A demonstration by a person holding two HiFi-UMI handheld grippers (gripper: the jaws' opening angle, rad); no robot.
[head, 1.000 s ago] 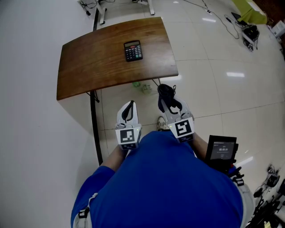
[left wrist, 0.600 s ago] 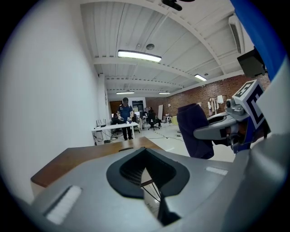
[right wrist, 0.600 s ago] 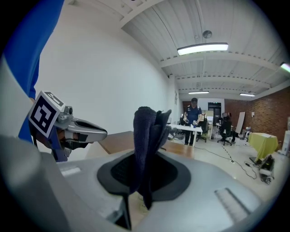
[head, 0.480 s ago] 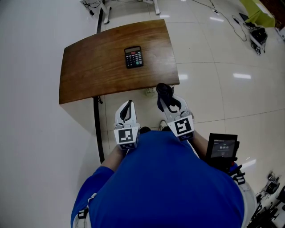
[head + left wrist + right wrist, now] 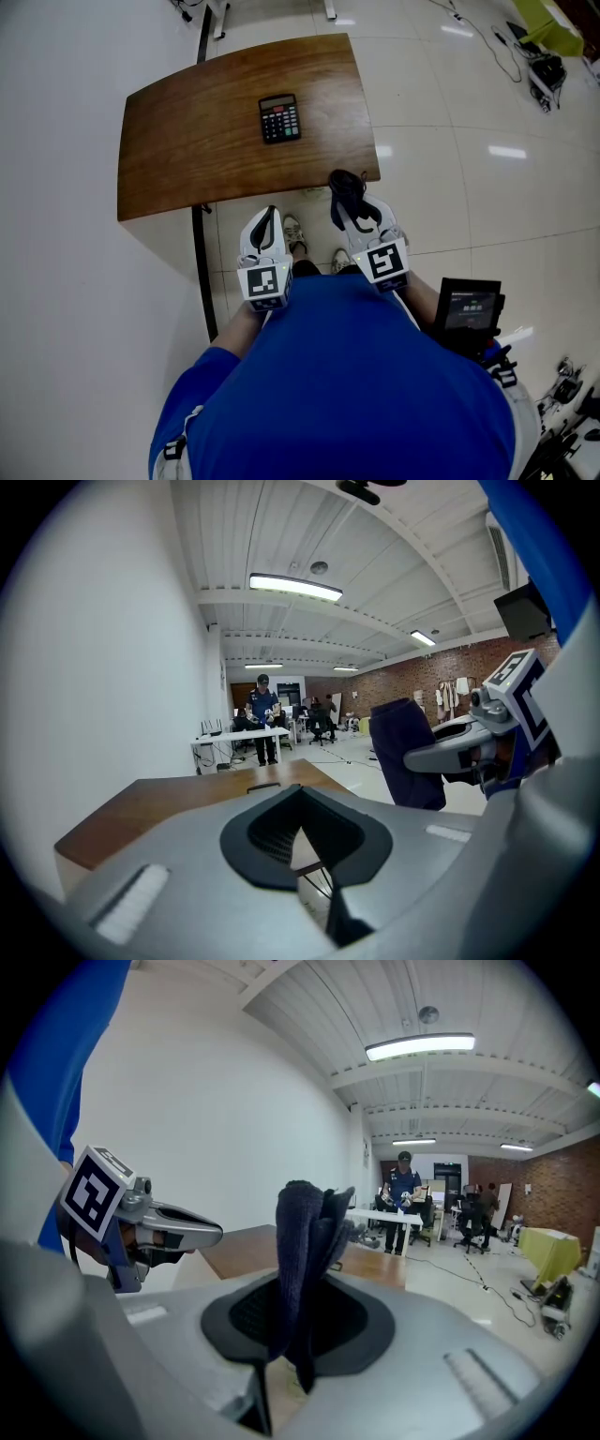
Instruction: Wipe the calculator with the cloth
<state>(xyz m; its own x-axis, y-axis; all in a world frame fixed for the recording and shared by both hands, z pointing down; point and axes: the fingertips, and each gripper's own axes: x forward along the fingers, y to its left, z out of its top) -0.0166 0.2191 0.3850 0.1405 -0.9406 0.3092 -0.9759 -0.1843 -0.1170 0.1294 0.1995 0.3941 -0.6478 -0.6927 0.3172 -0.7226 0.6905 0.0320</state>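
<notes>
A black calculator (image 5: 279, 118) lies on the brown wooden table (image 5: 187, 141), near its middle right. My right gripper (image 5: 351, 204) is shut on a dark navy cloth (image 5: 345, 190) that bunches up between the jaws, seen upright as the cloth (image 5: 305, 1269) in the right gripper view. My left gripper (image 5: 267, 228) is shut with nothing in it. Both grippers hang short of the table's near edge, above the floor, close to my body. In the left gripper view the cloth (image 5: 407, 752) shows at the right.
The table stands against a white wall on the left, on a black leg (image 5: 201, 272). A black device with a screen (image 5: 469, 314) sits at my right hip. My shoes (image 5: 292, 234) show on the glossy floor. Cables and a yellow-green thing (image 5: 548, 28) lie far right.
The view has shifted slightly as I step closer; the table's near edge sits a little nearer the grippers. My shoes have come into sight. Both grippers keep their hold and pose.
</notes>
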